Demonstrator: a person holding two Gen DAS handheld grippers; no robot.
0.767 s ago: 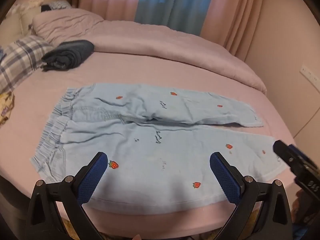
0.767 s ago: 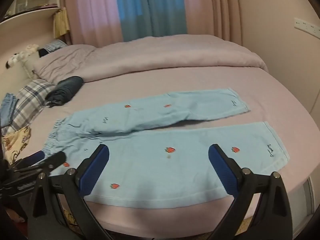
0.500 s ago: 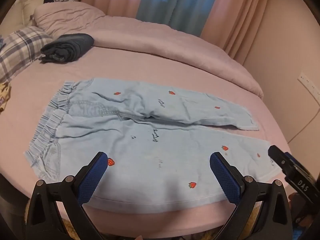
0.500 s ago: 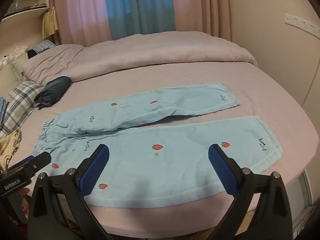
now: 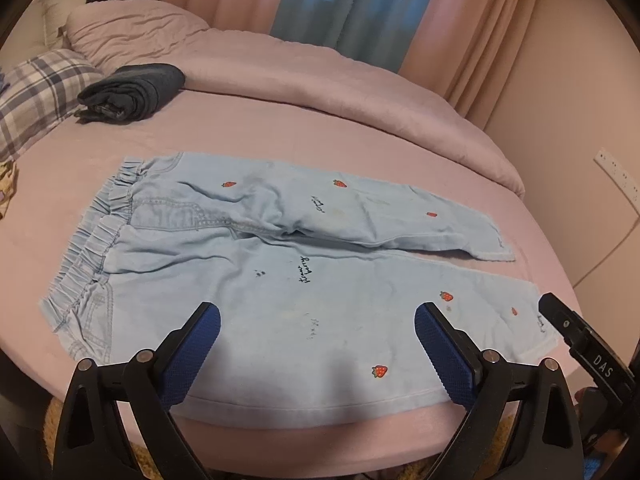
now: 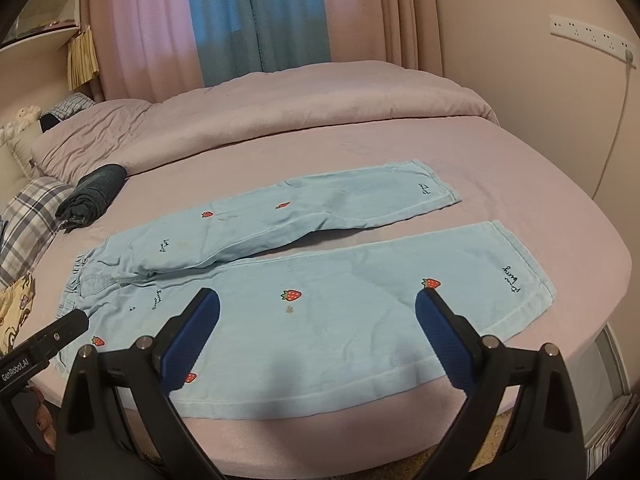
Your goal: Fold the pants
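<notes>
Change since earlier frame: both views have shifted; the pants now sit higher and further left in my left view, and the hem end shows more fully in my right view. The garment itself lies as it did.
Pants: light blue with small red strawberries, spread flat on the pink bed; waistband to the left, 2 legs running to the right.
Far leg: angled away from the near leg, a narrow wedge of sheet showing between them toward the hems.
Near leg: lies along the near edge of the bed, its hem close to the right corner.
Left gripper: my fingers are spread wide, nothing between them; they hover over the near leg by the seat, apart from the cloth.
Right gripper: fingers spread wide too, nothing held; they hang over the lower part of the near leg.
Cross view: 1 black tip of my right gripper shows at the right edge of the left view; 1 tip of my left gripper shows at the left edge of the right view.
Other items: dark folded garment well beyond the waistband, beside a plaid pillow; rumpled pink duvet along the back; curtains behind.
</notes>
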